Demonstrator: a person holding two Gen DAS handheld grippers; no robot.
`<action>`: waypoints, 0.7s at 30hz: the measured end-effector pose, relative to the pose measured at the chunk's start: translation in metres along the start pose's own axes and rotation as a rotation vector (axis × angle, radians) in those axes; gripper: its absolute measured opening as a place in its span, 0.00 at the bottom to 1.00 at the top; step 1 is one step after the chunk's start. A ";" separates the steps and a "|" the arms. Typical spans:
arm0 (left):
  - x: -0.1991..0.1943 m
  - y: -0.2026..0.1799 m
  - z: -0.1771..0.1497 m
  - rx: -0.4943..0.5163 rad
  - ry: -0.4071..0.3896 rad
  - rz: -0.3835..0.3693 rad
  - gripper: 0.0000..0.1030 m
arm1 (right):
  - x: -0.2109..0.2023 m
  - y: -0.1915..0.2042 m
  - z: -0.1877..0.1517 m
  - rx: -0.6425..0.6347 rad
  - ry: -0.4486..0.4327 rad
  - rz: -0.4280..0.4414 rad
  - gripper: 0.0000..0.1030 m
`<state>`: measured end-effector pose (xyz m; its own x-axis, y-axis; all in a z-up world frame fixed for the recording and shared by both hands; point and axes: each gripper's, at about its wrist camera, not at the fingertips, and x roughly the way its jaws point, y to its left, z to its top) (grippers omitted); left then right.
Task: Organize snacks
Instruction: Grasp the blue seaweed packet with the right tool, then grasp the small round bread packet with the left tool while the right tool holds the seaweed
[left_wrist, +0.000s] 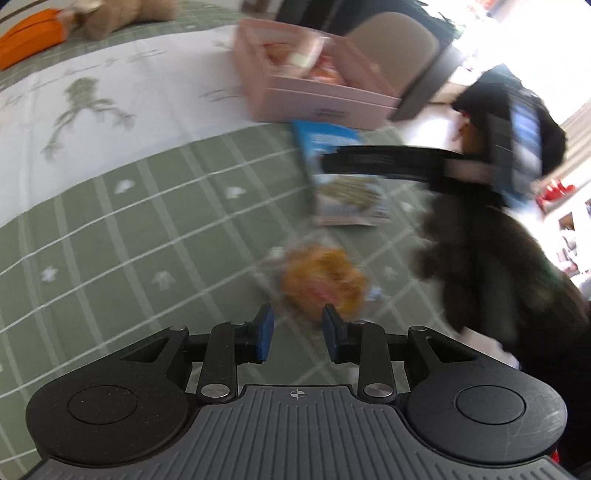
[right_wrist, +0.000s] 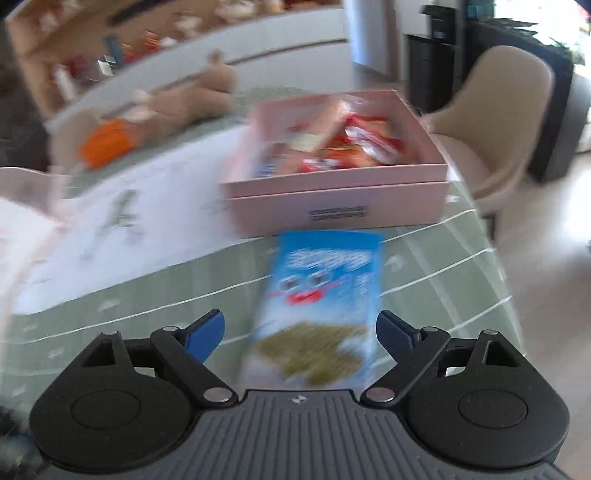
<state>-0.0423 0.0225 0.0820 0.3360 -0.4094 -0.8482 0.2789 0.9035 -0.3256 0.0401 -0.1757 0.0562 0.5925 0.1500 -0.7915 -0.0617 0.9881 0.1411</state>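
Left gripper (left_wrist: 298, 334) at lower centre of the left wrist view: jaws partly spread, a narrow gap between the blue pads, nothing in them. Just beyond the tips, slightly right of the gap, lies an orange snack packet (left_wrist: 325, 280) in clear wrap, badly blurred; contact with the pads cannot be told.

Right gripper (right_wrist: 300, 332) at lower centre of the right wrist view: jaws spread wide, holding nothing. The blue snack pack (right_wrist: 317, 306) lies flat on the tabletop (right_wrist: 110, 295) with its near end between the two pads, apart from both. In the left wrist view the same gripper enters from the right edge, one black finger (left_wrist: 373, 162) reaching across the blue pack, which lies above the orange packet.

Further out, the far end of the blue pack lies right up against the front wall of the pink box (right_wrist: 332, 206), centre of frame; the box is open-topped and filled with red and orange snack wrappers. Green checked cloth with a white frog-print strip covers the tabletop. A brown plush toy (right_wrist: 184, 99) and an orange object (right_wrist: 107, 142) are at upper left, a beige chair (right_wrist: 498, 122) at upper right.
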 end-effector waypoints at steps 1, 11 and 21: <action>0.002 -0.006 0.001 0.022 -0.002 -0.003 0.31 | 0.011 0.002 0.003 -0.013 0.032 0.004 0.87; 0.041 -0.052 -0.013 0.280 0.010 0.165 0.35 | -0.002 0.000 -0.039 -0.205 0.071 -0.002 0.84; 0.040 -0.020 0.004 0.190 -0.056 0.250 0.36 | -0.031 -0.012 -0.073 -0.151 0.019 -0.042 0.87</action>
<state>-0.0306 -0.0121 0.0560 0.4629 -0.1883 -0.8662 0.3429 0.9391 -0.0209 -0.0363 -0.1894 0.0352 0.5821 0.1078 -0.8059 -0.1583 0.9872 0.0177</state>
